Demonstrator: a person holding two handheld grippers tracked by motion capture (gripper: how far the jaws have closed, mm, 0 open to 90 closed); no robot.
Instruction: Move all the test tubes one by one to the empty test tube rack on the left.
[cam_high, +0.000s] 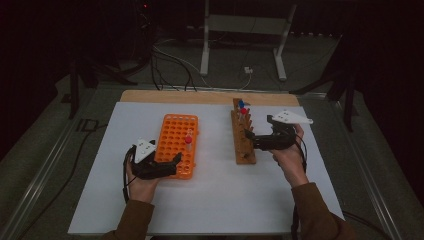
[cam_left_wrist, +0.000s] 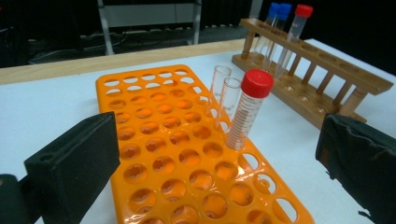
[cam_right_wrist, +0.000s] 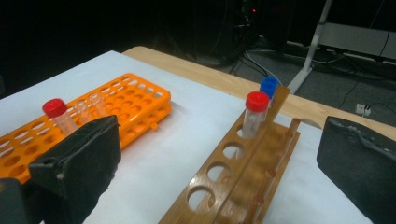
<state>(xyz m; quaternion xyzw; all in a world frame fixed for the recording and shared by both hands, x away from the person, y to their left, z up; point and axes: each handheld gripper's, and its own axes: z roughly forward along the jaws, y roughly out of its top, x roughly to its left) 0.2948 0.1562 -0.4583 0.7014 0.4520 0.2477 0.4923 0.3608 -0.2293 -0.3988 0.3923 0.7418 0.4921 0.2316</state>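
An orange tube rack (cam_high: 176, 134) lies left of centre on the white table. It holds a red-capped tube (cam_left_wrist: 247, 108) and two uncapped clear tubes (cam_left_wrist: 219, 80). My left gripper (cam_high: 172, 165) is open at the rack's near end, and the rack (cam_left_wrist: 159, 140) lies between its spread jaws. A wooden rack (cam_high: 243, 142) stands right of centre with a red-capped tube (cam_right_wrist: 256, 112) and blue-capped tubes (cam_right_wrist: 269, 86) at its far end. My right gripper (cam_high: 251, 141) is open beside the wooden rack (cam_right_wrist: 224, 182), jaws pointing at its empty near holes.
The white sheet (cam_high: 215, 200) covers a wooden tabletop whose bare far edge (cam_high: 200, 96) shows. Behind the table are cables (cam_high: 170, 60) and a grey stand (cam_high: 245, 35) on the floor. A metal rail (cam_high: 45, 170) runs along the table's left side.
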